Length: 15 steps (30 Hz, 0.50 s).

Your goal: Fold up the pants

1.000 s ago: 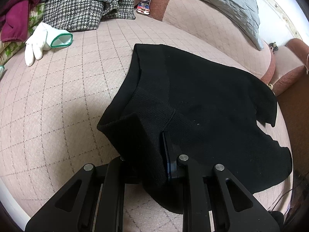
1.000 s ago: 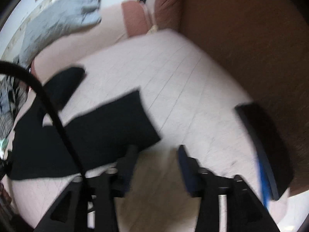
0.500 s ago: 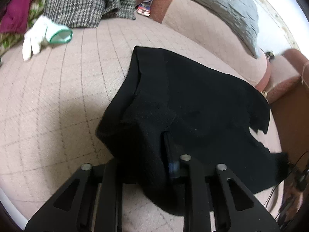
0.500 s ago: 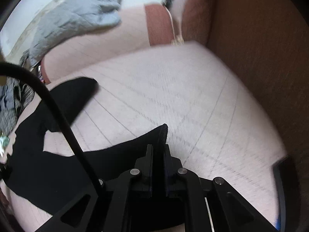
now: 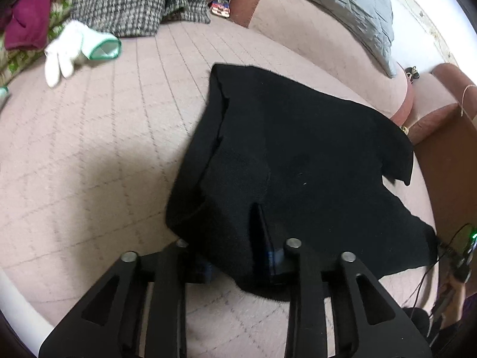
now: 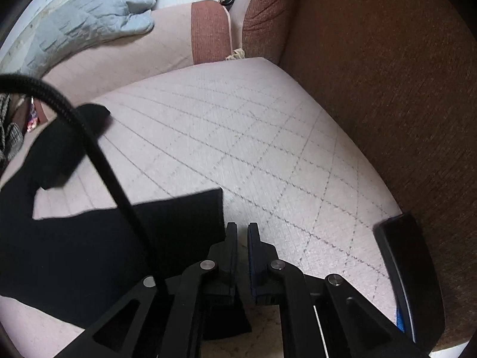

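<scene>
The black pants (image 5: pixel 298 155) lie spread on a pink quilted cushion (image 5: pixel 89 164). My left gripper (image 5: pixel 235 238) is shut on a bunched waist corner of the pants, lifted a little off the cushion. In the right wrist view the two short legs point away, and my right gripper (image 6: pixel 242 232) has its jaws nearly together at the hem corner of the near leg (image 6: pixel 179 223). Black cloth hangs below the fingers, so it grips that corner. A black cable (image 6: pixel 98 155) crosses the view.
A white glove (image 5: pixel 77 50) and a pile of clothes (image 5: pixel 119 9) lie at the cushion's far left. A grey quilted pillow (image 5: pixel 334 9) rests on the back. A brown armrest (image 6: pixel 387 89) rises on the right, with a dark flat object (image 6: pixel 408 274) at its foot.
My right gripper, open a second ago, has come to the leg's hem corner and shut on it. My left gripper keeps hold of the waist corner and has shifted slightly.
</scene>
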{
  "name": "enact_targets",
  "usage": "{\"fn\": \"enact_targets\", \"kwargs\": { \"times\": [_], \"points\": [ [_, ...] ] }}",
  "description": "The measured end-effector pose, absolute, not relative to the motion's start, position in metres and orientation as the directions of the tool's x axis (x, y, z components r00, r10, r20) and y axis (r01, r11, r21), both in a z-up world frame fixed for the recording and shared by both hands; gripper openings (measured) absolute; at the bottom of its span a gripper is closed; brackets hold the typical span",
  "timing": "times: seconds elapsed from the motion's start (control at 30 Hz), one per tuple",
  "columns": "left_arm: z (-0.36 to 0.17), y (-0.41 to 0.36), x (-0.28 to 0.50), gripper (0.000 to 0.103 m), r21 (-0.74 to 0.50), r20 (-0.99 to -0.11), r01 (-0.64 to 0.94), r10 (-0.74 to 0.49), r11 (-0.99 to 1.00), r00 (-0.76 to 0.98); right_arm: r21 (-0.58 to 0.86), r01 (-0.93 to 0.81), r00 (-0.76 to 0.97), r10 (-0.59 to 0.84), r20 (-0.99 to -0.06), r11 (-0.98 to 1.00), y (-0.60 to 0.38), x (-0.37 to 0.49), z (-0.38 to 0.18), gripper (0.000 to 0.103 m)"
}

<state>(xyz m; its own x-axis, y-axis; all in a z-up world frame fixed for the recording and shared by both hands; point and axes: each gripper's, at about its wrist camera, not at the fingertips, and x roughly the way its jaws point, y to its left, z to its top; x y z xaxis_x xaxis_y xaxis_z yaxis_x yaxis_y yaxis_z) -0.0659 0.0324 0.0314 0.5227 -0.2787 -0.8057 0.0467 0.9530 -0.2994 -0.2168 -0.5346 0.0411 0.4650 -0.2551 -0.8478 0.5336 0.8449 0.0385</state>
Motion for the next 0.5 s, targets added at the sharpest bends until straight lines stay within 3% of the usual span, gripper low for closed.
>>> {"fn": "enact_targets", "kwargs": {
  "times": [0.07,0.17,0.2,0.3,0.4,0.5],
  "points": [
    [0.041,0.038,-0.068,0.031,-0.278,-0.795,0.034,-0.250,0.960,0.553,0.050,0.509,0.496,-0.245,-0.833,0.859,-0.530,-0.213,0.054,0.015],
    [0.057,0.048,-0.070,0.031,-0.260,-0.767,0.017,-0.217,0.966,0.604,0.077,0.414,0.585,-0.201,-0.786,0.907,-0.513,-0.199,0.079,0.051],
    [0.063,0.050,-0.069,0.035,-0.264,-0.754,0.017,-0.218,0.964,0.620,0.087,0.381,0.611,-0.180,-0.771,0.920,-0.507,-0.192,0.085,0.052],
    [0.077,0.051,-0.057,0.073,-0.294,-0.724,0.049,-0.256,0.954,0.640,0.116,0.255,0.659,-0.085,-0.747,0.960,-0.484,-0.161,0.095,0.052],
    [0.087,0.036,-0.038,0.074,-0.290,-0.709,0.144,-0.314,0.946,0.632,0.108,0.130,0.675,-0.008,-0.738,0.986,-0.461,-0.121,0.099,0.052],
    [0.092,0.007,-0.010,0.074,-0.176,-0.724,0.260,-0.304,0.949,0.619,0.049,0.026,0.666,0.019,-0.746,0.998,-0.450,-0.071,0.098,0.052]
  ]
}}
